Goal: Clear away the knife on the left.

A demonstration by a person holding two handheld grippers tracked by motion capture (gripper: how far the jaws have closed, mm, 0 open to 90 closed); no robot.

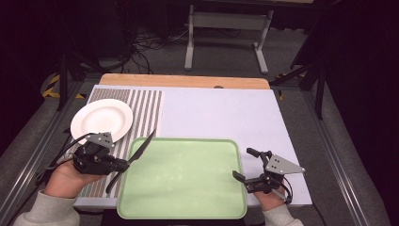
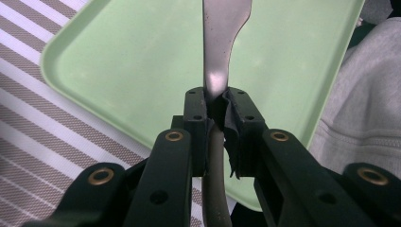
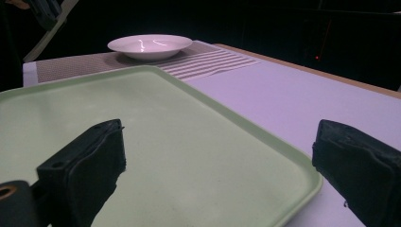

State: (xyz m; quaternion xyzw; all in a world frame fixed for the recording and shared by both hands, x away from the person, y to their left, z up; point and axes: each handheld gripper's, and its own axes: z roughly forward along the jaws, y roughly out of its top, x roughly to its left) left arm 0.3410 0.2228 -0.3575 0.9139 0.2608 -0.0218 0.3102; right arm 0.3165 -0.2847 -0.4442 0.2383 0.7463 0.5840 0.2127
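Observation:
A table knife (image 1: 141,147) is clamped in my left gripper (image 1: 123,165), which is shut on it near where handle meets blade. The blade (image 2: 222,33) points out over the left part of the green tray (image 1: 183,207), and the handle hangs down toward the tray's left edge. In the left gripper view the tray (image 2: 118,61) lies under the knife. My right gripper (image 1: 243,165) is open at the tray's right edge, nothing between its jaws. A white plate (image 1: 101,120) rests on the striped placemat (image 1: 146,110) at the back left; the plate (image 3: 149,46) is far off in the right gripper view.
The tray (image 3: 189,142) sits on a pale lilac table cover (image 1: 221,113) over a wooden table (image 1: 183,81). A grey sleeve (image 2: 364,104) is beside the tray in the left gripper view. A metal stand (image 1: 226,28) and cables lie on the floor beyond.

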